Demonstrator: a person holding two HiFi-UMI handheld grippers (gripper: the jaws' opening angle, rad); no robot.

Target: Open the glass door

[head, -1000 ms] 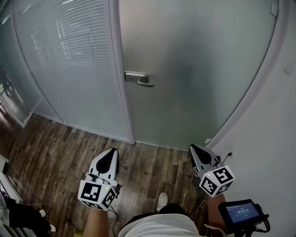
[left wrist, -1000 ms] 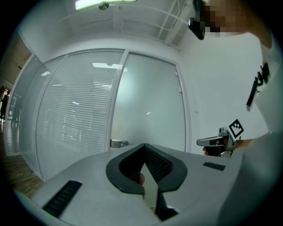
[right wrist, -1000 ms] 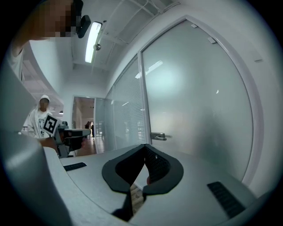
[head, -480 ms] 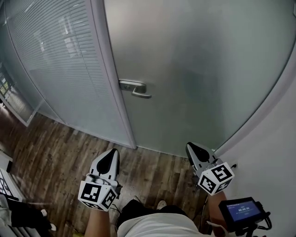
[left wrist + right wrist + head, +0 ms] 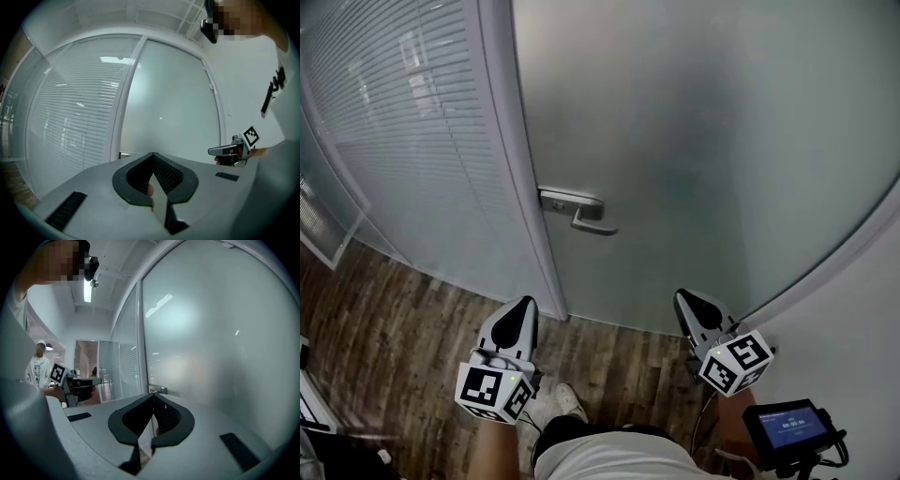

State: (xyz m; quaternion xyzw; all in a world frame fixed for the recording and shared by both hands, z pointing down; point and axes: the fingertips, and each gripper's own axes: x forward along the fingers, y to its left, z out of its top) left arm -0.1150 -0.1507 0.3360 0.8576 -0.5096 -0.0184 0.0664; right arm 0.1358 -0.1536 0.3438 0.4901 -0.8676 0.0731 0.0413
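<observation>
We stand before the glass door (image 5: 703,141), a frosted pane that is shut against its pale frame (image 5: 511,159), and we take the door handle (image 5: 581,214) as our mark. The handle is a metal lever on the door's left edge, just right of the frame, with its lever pointing right, away from the frame. Left of the handle, beyond the frame, runs a glazed panel with blinds (image 5: 403,122). Below the handle lies the wood floor (image 5: 394,309), and far to its right stands a white wall (image 5: 853,319). Our left gripper (image 5: 523,306) hangs below the handle and a little to its left, well apart from it, and its jaws are pressed together with nothing between them. Our right gripper (image 5: 682,298) hangs below the handle and to its right, also well apart from it, and its jaws likewise meet at the tips and hold nothing. Neither gripper touches the handle or the door. Further down and right of the handle, past the right gripper, a small screen device (image 5: 787,427) sits by our right arm. In the right gripper view a person in white (image 5: 40,364) stands in the distance to the left of the handle.
</observation>
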